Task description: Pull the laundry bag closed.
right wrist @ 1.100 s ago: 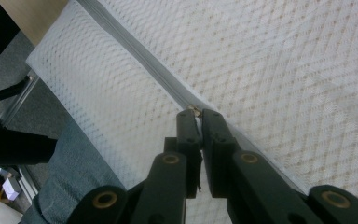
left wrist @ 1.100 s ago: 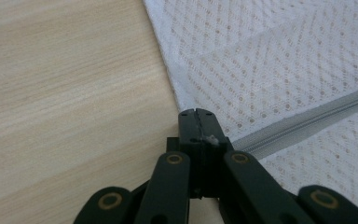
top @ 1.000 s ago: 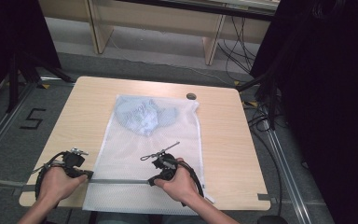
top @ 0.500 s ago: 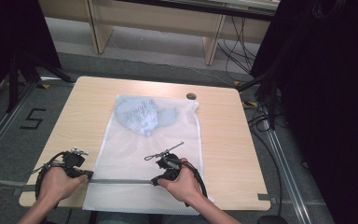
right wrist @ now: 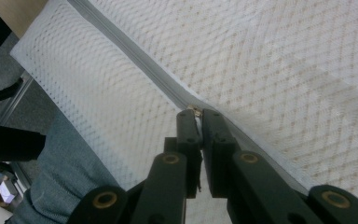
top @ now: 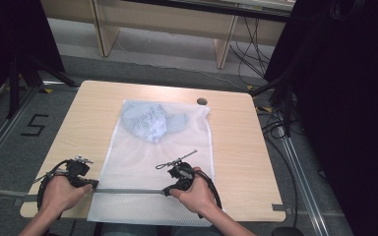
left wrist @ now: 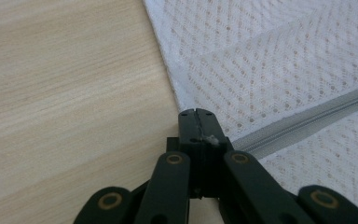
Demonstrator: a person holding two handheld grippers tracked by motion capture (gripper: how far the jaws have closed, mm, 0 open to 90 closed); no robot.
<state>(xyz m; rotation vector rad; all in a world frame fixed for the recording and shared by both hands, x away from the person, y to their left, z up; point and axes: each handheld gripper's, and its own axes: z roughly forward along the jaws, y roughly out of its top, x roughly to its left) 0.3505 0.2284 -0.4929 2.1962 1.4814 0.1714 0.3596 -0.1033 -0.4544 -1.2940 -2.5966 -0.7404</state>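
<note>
A pale wooden counter [top: 236,147] stands on a grey floor, with dark drapes to either side and table legs and cables beyond its far edge.

Nearest the person, a white mesh laundry bag [top: 147,162] lies flat down the middle of the counter, its bottom end hanging over the near edge. A grey zipper [top: 128,191] runs across the bag close to that edge.

The left claw [top: 89,184] sits at the bag's left border. In the left gripper view its jaws are clenched tight on the left end of the zipper tape [left wrist: 204,140], pinning it against the wood.

The right claw [top: 169,191] is farther right along the zipper. In the right gripper view its jaws are clenched on the small metal zipper pull [right wrist: 196,112], where the closed teeth give way to the open gap.

Toward the far edge, a light blue garment [top: 152,120] lies bunched inside the bag's far end. Just beyond the bag's far right corner is a small round dark disc [top: 202,101] set in the counter.

The work in hand looks like drawing the slider along. The pull is tiny, so it may slip from the right claw if the tug is angled. If the left claw's pinch gives, the whole bag would slide and bunch instead of zipping. Loose mesh could also catch in the slider.
</note>
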